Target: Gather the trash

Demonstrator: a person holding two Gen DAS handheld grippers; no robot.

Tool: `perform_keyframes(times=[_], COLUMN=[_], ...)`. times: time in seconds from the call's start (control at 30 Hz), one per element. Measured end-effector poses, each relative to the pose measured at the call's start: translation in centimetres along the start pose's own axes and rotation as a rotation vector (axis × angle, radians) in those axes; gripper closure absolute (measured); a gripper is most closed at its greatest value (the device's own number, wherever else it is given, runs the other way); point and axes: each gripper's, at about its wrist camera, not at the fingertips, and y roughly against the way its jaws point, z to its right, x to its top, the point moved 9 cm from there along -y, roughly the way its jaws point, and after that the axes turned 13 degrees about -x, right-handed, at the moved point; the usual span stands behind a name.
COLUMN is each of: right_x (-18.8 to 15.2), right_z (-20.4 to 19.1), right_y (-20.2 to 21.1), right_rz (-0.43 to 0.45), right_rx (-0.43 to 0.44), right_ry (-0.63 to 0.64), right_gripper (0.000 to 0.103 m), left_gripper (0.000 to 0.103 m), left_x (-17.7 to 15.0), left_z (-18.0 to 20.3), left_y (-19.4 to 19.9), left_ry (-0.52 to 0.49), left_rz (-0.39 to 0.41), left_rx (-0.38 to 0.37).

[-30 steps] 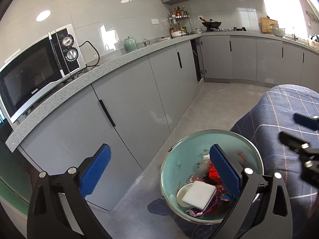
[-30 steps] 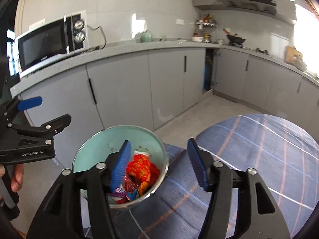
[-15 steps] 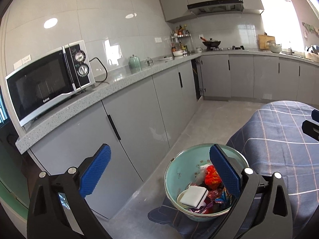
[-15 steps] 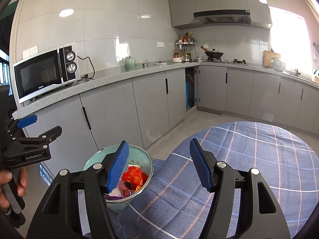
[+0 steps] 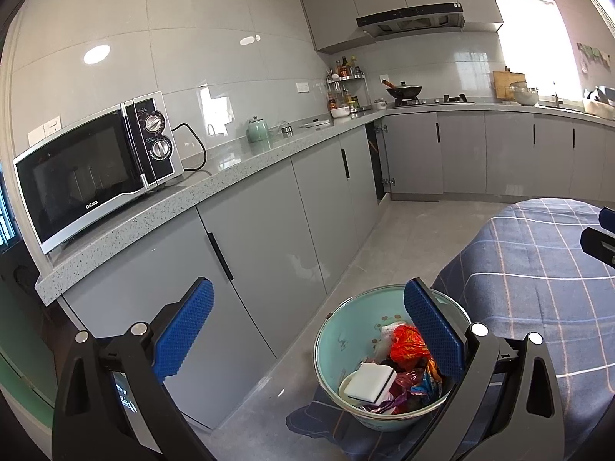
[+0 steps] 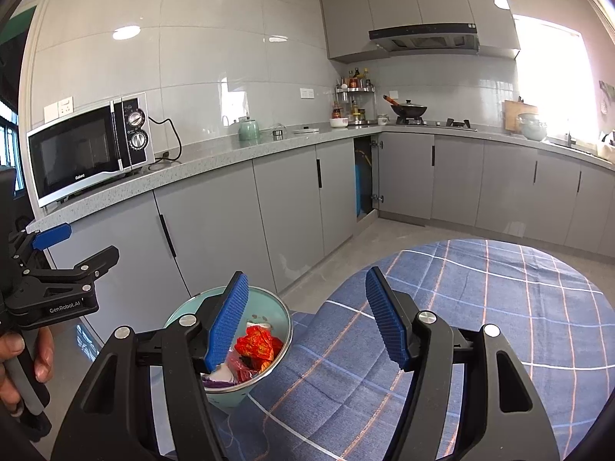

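**2 wrist views, 1 kitchen**

Both cameras look forward and slightly down along their own fingers, from above a checked table (image 6: 480,307). The left view sits close over the bin (image 5: 346,330); the right view stands further right. Both share the bin, microwave (image 6: 88,150), counter (image 5: 269,150) and stove corner.

right tongs (image 5: 603,236) cut off at frame edge, bowl (image 6: 180,313) partly hidden behind pad
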Motion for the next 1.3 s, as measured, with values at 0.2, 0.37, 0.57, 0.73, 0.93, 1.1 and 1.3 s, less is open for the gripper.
perform_keyframes(times=[0.2, 0.37, 0.57, 0.73, 0.93, 1.1, 1.3], right_x=[0.13, 0.22, 0.25, 0.2, 0.07, -0.08, -0.05], right_z=[-0.01, 0.1, 0.29, 0.24, 0.35, 0.39, 0.43], right_y=[-0.11, -0.15, -0.08, -0.01, -0.06, -0.11, -0.06], right_rz=[-0.001, 0.002, 0.001, 0.004, 0.003, 0.001, 0.003], right_rx=[0.0, -0.002, 0.003, 0.001, -0.002, -0.003, -0.002], right_ry=[-0.004, -0.006, -0.013, -0.011, -0.014, -0.012, -0.013], right_gripper=[0.037, 0.035, 0.035, 0.035, 0.035, 0.035, 0.035], left_gripper=[0.005, 0.005, 0.005, 0.005, 0.005, 0.005, 0.005], left_x=[0.02, -0.1, -0.01, 0.05, 0.0, -0.13, -0.07], left_z=[0.04, -0.04, -0.07, -0.09, -0.17, -0.1, -0.12], left_y=[-0.11, -0.25, -0.23, -0.2, -0.28, -0.42, -0.37], left_ry=[-0.002, 0.001, 0.0, 0.001, 0.003, 0.004, 0.006], left_rz=[0.002, -0.003, 0.001, 0.004, 0.003, -0.001, 0.002], left_rx=[0.003, 0.002, 0.004, 0.007, 0.008, 0.005, 0.005])
